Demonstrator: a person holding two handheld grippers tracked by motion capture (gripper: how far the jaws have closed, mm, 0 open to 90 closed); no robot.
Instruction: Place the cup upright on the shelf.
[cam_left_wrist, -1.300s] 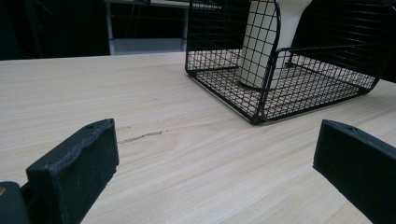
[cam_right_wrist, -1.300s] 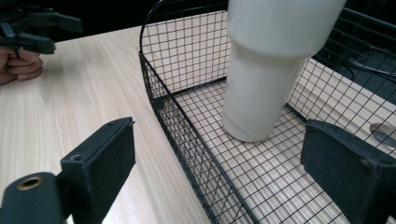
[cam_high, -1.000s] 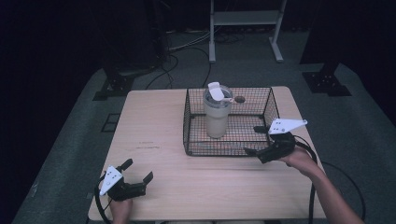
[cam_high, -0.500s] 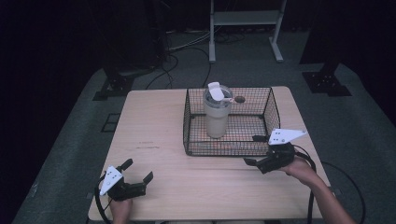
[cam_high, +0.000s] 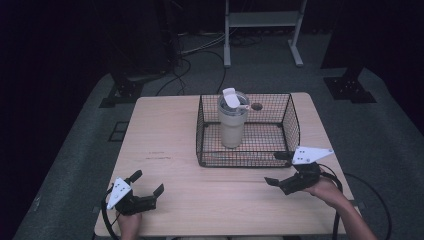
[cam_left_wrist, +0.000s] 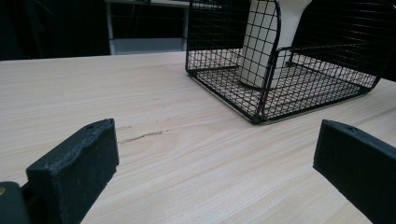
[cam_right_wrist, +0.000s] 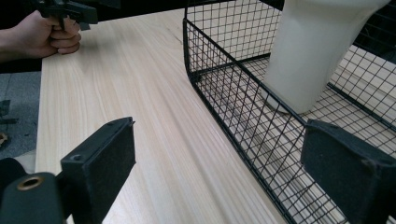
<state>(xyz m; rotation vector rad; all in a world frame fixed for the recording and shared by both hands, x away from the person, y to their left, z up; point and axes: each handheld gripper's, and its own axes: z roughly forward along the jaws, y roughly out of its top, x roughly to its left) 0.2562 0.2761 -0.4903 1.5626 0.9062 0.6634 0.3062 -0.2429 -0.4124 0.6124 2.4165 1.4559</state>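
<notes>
A black wire basket (cam_high: 200, 131) stands on the far right half of the wooden table (cam_high: 165, 130). Inside it a cream tumbler (cam_high: 233, 125) with a lid and straw stands upright. My left gripper (cam_high: 148, 182) rests open near the table's front left corner, far from the basket. My right gripper (cam_high: 272, 168) is open just in front of the basket's front right corner, with nothing between its jaws. The left gripper view looks across bare wood to the basket (cam_left_wrist: 261, 100) and tumbler (cam_left_wrist: 261, 42). The right gripper view shows the basket wall (cam_right_wrist: 224, 112) and tumbler (cam_right_wrist: 317, 51) close by.
A small round hole (cam_high: 257, 106) in the tabletop shows behind the tumbler. Beyond the table, on the grey floor, are cables (cam_high: 195, 50), a metal frame (cam_high: 260, 20) and black stand bases (cam_high: 120, 92). The other hand (cam_right_wrist: 51, 37) shows far off.
My right gripper has drawn back from the basket's right front corner toward the table's front edge. The left gripper, the basket and the tumbler have not moved.
</notes>
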